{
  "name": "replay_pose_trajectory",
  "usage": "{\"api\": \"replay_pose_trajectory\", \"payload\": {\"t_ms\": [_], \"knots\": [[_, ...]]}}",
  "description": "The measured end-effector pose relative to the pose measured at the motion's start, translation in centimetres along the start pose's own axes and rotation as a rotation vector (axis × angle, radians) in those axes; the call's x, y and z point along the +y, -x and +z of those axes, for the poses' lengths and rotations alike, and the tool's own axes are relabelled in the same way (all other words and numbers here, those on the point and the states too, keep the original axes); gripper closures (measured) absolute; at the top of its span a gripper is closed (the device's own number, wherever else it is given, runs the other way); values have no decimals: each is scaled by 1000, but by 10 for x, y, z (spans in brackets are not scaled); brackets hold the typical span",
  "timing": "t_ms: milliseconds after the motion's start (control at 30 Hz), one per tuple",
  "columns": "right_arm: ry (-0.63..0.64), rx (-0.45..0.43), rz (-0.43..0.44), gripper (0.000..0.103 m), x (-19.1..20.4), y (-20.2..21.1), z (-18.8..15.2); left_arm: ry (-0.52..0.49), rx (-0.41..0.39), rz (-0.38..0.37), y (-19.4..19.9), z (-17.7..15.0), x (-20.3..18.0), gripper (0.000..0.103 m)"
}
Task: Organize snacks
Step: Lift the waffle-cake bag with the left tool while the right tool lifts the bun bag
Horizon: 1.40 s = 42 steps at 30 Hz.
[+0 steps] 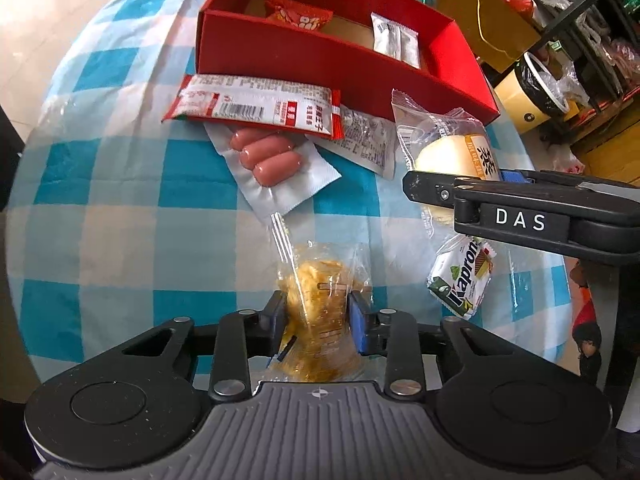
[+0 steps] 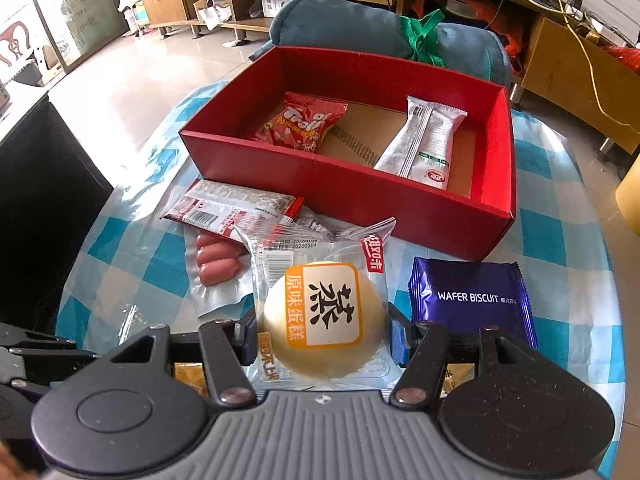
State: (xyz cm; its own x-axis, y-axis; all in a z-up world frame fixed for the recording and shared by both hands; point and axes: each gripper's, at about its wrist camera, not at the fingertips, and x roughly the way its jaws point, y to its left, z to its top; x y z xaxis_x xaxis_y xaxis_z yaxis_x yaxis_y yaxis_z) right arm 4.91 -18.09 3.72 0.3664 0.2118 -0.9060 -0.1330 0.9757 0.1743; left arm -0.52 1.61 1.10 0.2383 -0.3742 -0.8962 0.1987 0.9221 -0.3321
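My left gripper (image 1: 318, 316) is shut on a clear bag of yellow snack (image 1: 320, 280); both blue pads squeeze its sides low over the checked cloth. My right gripper (image 2: 323, 338) is shut on a wrapped round steamed cake (image 2: 320, 312) with an orange label. It enters the left wrist view from the right as a black arm. The red box (image 2: 340, 192) lies beyond, holding a red Trolli packet (image 2: 304, 128) on the left and a silver packet (image 2: 424, 144) on the right.
Loose on the blue-and-white checked cloth (image 1: 120, 200): a sausage pack (image 1: 268, 160), a red-and-white packet (image 1: 256, 104), a green Kapron wafer (image 1: 464, 280) and a purple wafer biscuit packet (image 2: 472, 300). A rolled blue blanket (image 2: 360, 28) lies behind the box. A dark cabinet (image 2: 40, 200) stands at the left.
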Motion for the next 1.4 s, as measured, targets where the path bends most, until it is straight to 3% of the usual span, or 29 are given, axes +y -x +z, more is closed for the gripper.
{"api": "replay_pose_trajectory", "payload": {"t_ms": [300,467,533,600,667,733,933,1067,1167,1267,1300,1400], "knots": [[2,-26,5,49,0,7,1,-32,-40,34,12,7,-3,68],[0,-23,12,49,0,7,2,-73,-28,45,6,4,-8,64],[-2,-19,13,49,0,7,1,-88,-15,38,-3,4,-9,51],[-5,-15,12,49,-1,5,1,-105,6,71,-13,4,-9,25],[-7,-11,10,49,-2,4,1,-135,14,128,-24,2,-8,23],[-9,-9,11,49,-3,3,1,-149,32,140,-33,2,-7,13],[-5,-12,20,49,-2,4,3,-234,18,177,-31,3,-20,13],[-12,-12,24,49,-3,5,3,-193,98,116,-48,4,-14,7],[-18,-11,21,49,-5,5,3,-251,90,170,-57,-4,-29,0],[-19,-13,22,49,-5,6,2,-342,63,263,-65,-17,-46,0],[-18,-13,23,49,-6,6,2,-336,54,259,-64,-19,-45,1],[-24,-21,24,49,-8,9,2,-270,39,258,-53,-15,-36,20]]}}
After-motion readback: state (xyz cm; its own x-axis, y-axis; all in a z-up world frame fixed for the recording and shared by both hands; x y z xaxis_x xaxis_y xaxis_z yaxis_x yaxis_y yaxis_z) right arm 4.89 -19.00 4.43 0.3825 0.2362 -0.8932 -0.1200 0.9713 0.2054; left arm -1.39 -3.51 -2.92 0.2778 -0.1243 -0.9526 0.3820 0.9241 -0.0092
